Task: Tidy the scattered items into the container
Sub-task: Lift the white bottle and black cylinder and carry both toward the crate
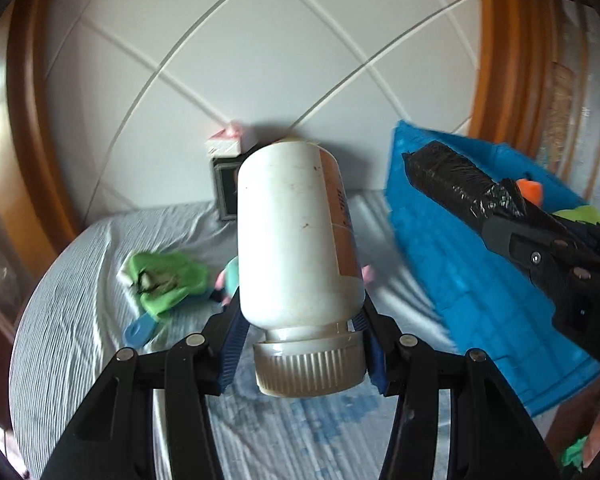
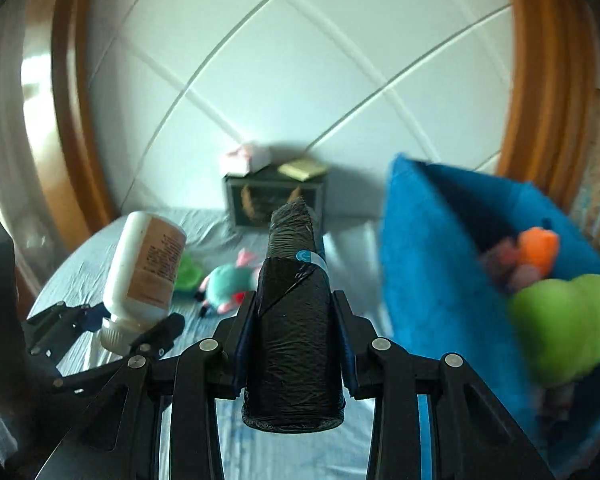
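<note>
My left gripper (image 1: 300,344) is shut on a white plastic bottle (image 1: 296,236), clamped near its ribbed cap, and holds it up off the bed; the same bottle (image 2: 144,268) shows at the left of the right wrist view. My right gripper (image 2: 296,316) is shut on a black roll of bags (image 2: 294,332), also lifted; this roll (image 1: 448,180) appears at the right in the left wrist view. The blue fabric container (image 2: 432,280) stands at the right, its wall (image 1: 452,272) beside the roll. Inside it lie a green plush (image 2: 568,328) and an orange toy (image 2: 538,248).
On the striped bedsheet (image 1: 72,320) lie a green cloth item (image 1: 168,280), a small blue piece (image 1: 138,332) and a teal and pink plush (image 2: 230,280). A dark framed box (image 2: 276,200) with a pink-white packet (image 2: 244,158) on top stands against the padded white headboard (image 1: 260,60).
</note>
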The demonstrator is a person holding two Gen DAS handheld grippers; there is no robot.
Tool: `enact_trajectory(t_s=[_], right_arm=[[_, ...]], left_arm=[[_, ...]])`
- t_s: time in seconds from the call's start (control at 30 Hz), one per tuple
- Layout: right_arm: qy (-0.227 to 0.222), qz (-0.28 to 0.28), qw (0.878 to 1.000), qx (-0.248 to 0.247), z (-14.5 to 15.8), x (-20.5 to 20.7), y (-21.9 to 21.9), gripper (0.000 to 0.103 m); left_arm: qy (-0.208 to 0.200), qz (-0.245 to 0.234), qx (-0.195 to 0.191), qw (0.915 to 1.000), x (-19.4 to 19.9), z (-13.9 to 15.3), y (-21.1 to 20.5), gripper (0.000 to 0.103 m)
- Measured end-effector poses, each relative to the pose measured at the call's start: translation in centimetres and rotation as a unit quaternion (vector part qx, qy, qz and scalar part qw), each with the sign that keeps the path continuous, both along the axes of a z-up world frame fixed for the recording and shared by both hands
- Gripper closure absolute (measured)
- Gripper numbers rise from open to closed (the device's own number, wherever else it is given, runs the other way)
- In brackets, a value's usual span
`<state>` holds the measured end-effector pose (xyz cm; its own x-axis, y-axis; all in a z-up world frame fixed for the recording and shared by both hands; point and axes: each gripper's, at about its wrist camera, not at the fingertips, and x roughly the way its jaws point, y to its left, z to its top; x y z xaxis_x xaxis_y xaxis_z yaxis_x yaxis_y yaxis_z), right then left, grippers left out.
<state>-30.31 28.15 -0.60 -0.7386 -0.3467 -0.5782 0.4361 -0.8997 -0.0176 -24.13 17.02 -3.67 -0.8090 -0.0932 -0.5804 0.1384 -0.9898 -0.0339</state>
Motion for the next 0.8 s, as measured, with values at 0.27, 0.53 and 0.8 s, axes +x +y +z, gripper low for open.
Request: enact_trajectory(t_s=[0.27,0.53,0.8], right_arm=[[0.052,-0.084,0.995,-0.007,4.3,-0.3,14.0,0.068],[0.04,-0.104,0.993,0.025,4.2,-4.7,27.1,0.068],[-0.027,-0.053,0.998,0.012,-0.8,-9.2,31.8,0.068]], left_arm=[[0.042,-0.077,-0.007,0.9961,-1.8,4.8,12.2,0.053],[0.017,-0.105,-0.021,0.994,-5.9,5.6,26.1,0.053],[-0.101,-0.065,-0.015,0.9926,-9.6,0.0,30.5,0.053]])
